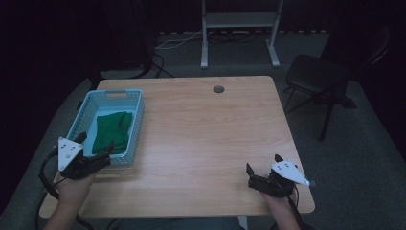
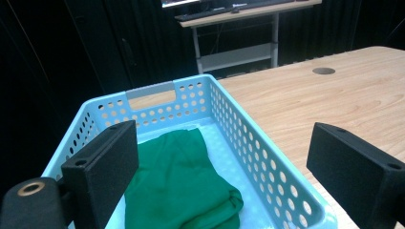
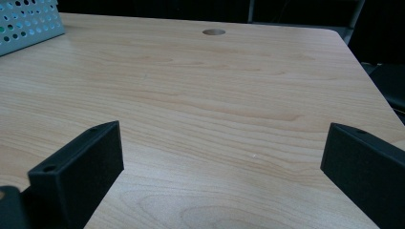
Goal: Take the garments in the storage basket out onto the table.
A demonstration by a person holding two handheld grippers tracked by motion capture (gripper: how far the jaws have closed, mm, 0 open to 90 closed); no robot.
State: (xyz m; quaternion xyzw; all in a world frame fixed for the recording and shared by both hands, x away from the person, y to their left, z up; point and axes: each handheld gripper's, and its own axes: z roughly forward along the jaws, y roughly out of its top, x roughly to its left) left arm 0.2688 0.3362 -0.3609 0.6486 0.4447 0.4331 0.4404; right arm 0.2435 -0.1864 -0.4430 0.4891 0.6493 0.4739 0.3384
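Note:
A light blue perforated basket (image 1: 138,119) stands on the left side of the wooden table (image 1: 206,134). Inside it lies a folded green cloth (image 1: 111,130), seen close in the left gripper view as the green cloth (image 2: 181,186) on the floor of the basket (image 2: 248,143). My left gripper (image 1: 95,146) hovers at the basket's near end, open, with its jaws wide apart and nothing between them; the same left gripper (image 2: 229,176) frames the cloth. My right gripper (image 1: 262,166) is open over bare wood near the table's front right; the right gripper (image 3: 222,162) holds nothing.
A round cable hole (image 1: 219,89) sits near the table's far edge. A black chair (image 1: 318,76) stands off the far right corner and a white desk frame (image 1: 239,28) stands behind the table. The basket's corner (image 3: 28,21) shows at far left.

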